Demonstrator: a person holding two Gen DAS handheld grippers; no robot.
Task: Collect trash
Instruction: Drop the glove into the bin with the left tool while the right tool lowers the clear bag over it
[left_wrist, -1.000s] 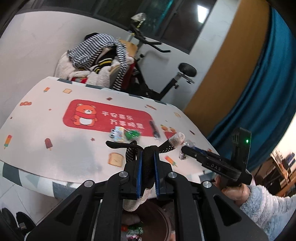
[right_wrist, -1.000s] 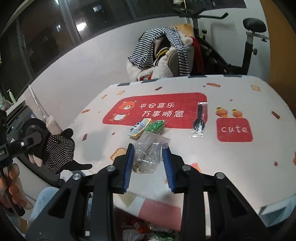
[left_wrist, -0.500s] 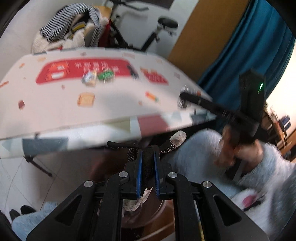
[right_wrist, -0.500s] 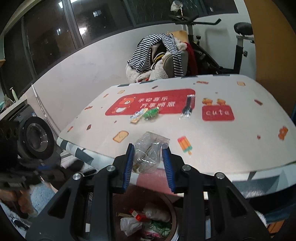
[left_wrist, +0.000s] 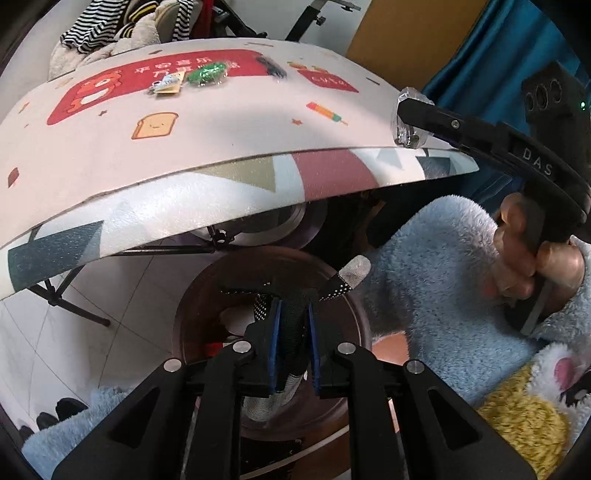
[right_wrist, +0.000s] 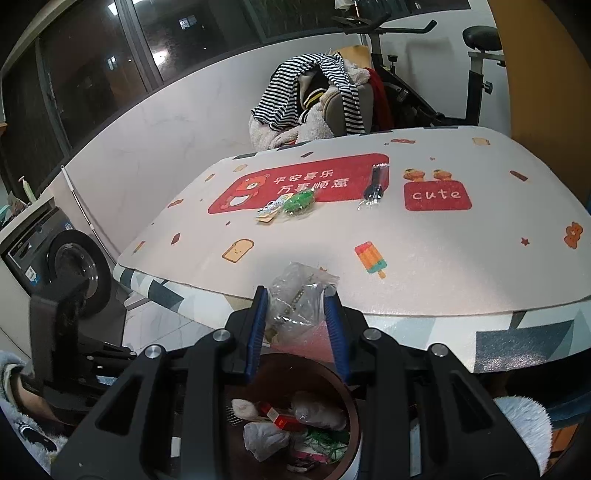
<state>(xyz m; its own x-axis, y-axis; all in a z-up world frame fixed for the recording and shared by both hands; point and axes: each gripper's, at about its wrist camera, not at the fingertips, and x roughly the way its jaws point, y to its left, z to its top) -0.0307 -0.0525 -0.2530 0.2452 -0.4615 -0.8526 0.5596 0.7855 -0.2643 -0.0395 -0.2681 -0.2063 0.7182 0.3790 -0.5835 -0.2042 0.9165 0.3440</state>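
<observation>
L gripper (left_wrist: 291, 314) is hanging over the brown trash bin (left_wrist: 354, 321) under the tabletop (left_wrist: 221, 122); its fingers have just been easing apart w/ the black dotted glove (left_wrist: 291, 325) between them. R gripper (right_wrist: 297, 314) is sitting at the tabletop edge above the bin, fingers partly open but pinching a crumpled clear plastic bag (right_wrist: 299, 295). Green wrapper (right_wrist: 297, 201) is lying on the tabletop.

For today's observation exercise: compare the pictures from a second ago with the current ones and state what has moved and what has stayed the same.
The left gripper has dropped from table level to above the brown bin, carrying the dotted glove; its jaws have just been opening, the glove between them. The right gripper drew back toward the table edge, over the bin. Unchanged: its hold on the clear plastic bag, and three packets on the table.
</observation>
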